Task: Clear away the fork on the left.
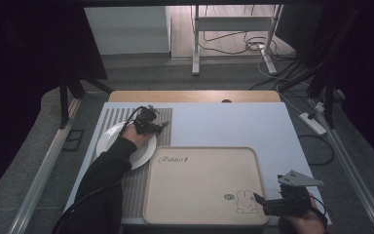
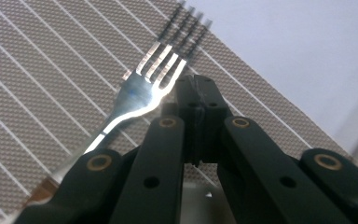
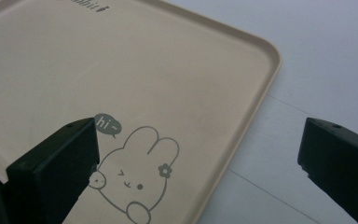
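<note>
A silver fork (image 2: 144, 88) lies slanted over the striped grey placemat (image 2: 37, 84), its tines casting a shadow on the mat. My left gripper (image 2: 198, 93) is shut, its jaws pressed together just right of the fork's neck, and nothing shows between them. In the high view the left gripper (image 1: 148, 122) hovers at the far rim of a white plate (image 1: 109, 139). My right gripper (image 3: 198, 158) is open, its jaws wide apart over the near right corner of a beige tray (image 3: 121, 70) with a rabbit drawing (image 3: 135, 182). From above, that right gripper (image 1: 263, 201) sits at the tray's (image 1: 199, 180) near right corner.
The white table top (image 1: 224, 124) stretches beyond the tray. A wooden strip (image 1: 195, 96) runs along the far edge. The placemat (image 1: 126, 117) lies under the plate at the left. A power strip (image 1: 313, 122) and cables lie on the floor to the right.
</note>
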Demonstrator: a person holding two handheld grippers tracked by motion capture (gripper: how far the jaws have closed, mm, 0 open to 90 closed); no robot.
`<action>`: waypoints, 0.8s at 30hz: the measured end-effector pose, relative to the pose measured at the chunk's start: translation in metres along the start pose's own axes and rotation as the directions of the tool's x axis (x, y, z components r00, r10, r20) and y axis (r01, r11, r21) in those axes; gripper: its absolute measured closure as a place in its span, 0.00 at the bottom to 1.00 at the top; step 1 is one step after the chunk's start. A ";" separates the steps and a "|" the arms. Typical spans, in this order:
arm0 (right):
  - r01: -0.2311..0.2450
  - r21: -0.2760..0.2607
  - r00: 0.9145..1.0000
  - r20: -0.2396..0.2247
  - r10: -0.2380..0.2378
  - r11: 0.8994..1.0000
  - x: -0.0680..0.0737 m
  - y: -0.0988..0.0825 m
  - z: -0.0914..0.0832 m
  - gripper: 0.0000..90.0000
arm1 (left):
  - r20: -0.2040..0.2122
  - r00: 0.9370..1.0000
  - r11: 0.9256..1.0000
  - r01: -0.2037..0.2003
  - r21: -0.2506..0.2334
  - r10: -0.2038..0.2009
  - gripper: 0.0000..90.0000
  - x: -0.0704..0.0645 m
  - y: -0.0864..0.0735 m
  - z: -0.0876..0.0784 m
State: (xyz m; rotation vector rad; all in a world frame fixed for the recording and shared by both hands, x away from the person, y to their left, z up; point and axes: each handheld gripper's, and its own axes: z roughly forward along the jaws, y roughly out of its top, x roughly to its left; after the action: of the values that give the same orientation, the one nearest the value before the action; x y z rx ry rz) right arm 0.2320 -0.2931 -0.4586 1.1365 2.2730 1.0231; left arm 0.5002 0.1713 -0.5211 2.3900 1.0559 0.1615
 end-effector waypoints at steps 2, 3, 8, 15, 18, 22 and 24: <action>0.002 0.002 1.000 -0.001 -0.002 1.000 0.000 0.000 0.000 0.00 | -0.014 1.000 1.000 0.000 0.003 0.000 0.99 0.002 0.002 0.001; 0.003 0.003 1.000 -0.002 -0.003 1.000 0.001 0.000 0.001 0.00 | -0.024 1.000 1.000 0.003 0.008 -0.003 0.99 0.006 0.006 0.002; 0.004 0.006 1.000 -0.004 -0.004 1.000 0.000 0.000 0.001 0.00 | -0.032 0.999 1.000 0.025 0.004 -0.025 0.99 0.017 0.014 0.005; 0.008 0.010 1.000 -0.009 -0.008 1.000 0.001 0.000 0.001 0.00 | -0.090 0.995 0.999 0.034 0.025 -0.031 0.98 0.028 0.023 0.007; 0.009 0.011 1.000 -0.012 -0.009 1.000 0.001 0.000 0.001 0.00 | -0.091 0.995 0.999 0.048 0.020 -0.046 0.99 0.038 0.024 0.008; 0.009 0.010 1.000 -0.012 -0.008 1.000 0.000 0.000 0.001 0.00 | -0.070 0.997 0.998 0.047 0.029 -0.044 0.98 0.040 0.025 0.005; 0.007 0.010 1.000 -0.013 -0.007 1.000 0.000 0.000 0.001 0.00 | -0.044 0.998 0.999 0.046 0.011 -0.046 0.91 0.044 0.023 -0.001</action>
State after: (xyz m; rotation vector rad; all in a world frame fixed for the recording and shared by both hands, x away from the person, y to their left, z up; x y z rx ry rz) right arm 0.2322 -0.2925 -0.4591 1.1279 2.2930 1.0209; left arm 0.5454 0.1897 -0.5130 2.3808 1.1344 0.1924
